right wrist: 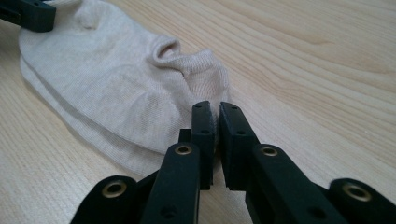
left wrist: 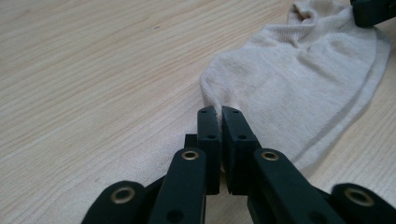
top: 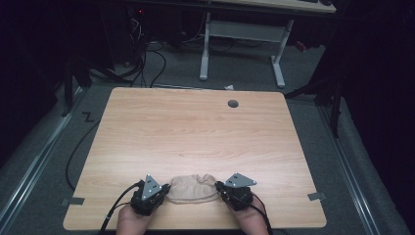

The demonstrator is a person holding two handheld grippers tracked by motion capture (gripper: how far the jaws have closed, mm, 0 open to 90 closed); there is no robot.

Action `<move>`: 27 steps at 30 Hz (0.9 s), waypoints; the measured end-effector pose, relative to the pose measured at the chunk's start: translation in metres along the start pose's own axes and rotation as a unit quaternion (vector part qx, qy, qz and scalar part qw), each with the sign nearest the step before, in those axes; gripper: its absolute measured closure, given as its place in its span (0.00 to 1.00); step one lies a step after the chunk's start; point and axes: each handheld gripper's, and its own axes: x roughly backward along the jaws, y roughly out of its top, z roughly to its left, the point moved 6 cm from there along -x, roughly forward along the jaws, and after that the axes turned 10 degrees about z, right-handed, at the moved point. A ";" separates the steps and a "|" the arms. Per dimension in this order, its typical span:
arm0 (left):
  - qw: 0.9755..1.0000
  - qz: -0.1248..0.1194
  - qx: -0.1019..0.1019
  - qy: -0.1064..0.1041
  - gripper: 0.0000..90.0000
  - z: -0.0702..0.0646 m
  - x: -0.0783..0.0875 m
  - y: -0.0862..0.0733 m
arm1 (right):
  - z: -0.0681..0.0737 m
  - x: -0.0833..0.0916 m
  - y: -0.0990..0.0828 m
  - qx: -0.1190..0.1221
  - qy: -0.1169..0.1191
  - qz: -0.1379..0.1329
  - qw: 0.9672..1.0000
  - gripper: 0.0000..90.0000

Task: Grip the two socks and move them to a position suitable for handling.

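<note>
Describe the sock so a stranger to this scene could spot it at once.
Start at the light wooden table and go to its near edge, by the person's hands. The sock lies flat there between the left gripper and the right gripper, each pinching one end. It is the one soft, beige, ribbed thing on the wood.

Beige ribbed-knit fabric sock (top: 192,189), pale cream, faint fine rib lines, slightly darker seam band along the edge. Light wood-grain laminate counter (top: 195,127), tan with pinkish streaks and one round grey grommet hole (top: 233,104). Left gripper (top: 163,192) matte black, fingers (left wrist: 208,135) black with brass-coloured rivets, grey triangular plate on top. Right gripper (top: 220,189) same: black body, black fingers (right wrist: 233,135), brass rivets, grey plate. Floor dark grey carpet. White desk frame behind.
</note>
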 end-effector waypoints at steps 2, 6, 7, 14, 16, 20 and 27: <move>1.000 0.006 -0.003 0.002 0.95 0.000 -0.002 -0.001 | 0.000 -0.002 -0.001 0.000 0.000 0.003 1.000 0.94; 1.000 0.007 -0.002 0.003 0.94 0.002 -0.004 -0.001 | -0.002 -0.005 -0.001 -0.003 0.000 0.009 1.000 0.92; 1.000 0.010 -0.003 0.004 0.94 0.003 -0.004 -0.001 | -0.002 -0.005 -0.001 -0.004 0.001 0.009 1.000 0.92; 1.000 0.008 0.006 0.004 0.91 0.005 -0.004 0.001 | -0.004 -0.008 -0.001 -0.009 0.005 0.014 1.000 0.91; 1.000 -0.004 0.005 0.006 0.94 0.004 0.001 0.002 | -0.003 -0.003 0.000 -0.004 0.002 0.001 1.000 0.94; 1.000 -0.025 0.018 -0.007 0.96 -0.004 0.010 0.009 | 0.003 0.012 0.005 0.002 -0.002 -0.026 1.000 0.95; 0.999 -0.018 0.028 -0.013 0.96 -0.006 0.002 0.007 | 0.009 0.017 0.001 0.007 0.001 -0.023 1.000 0.95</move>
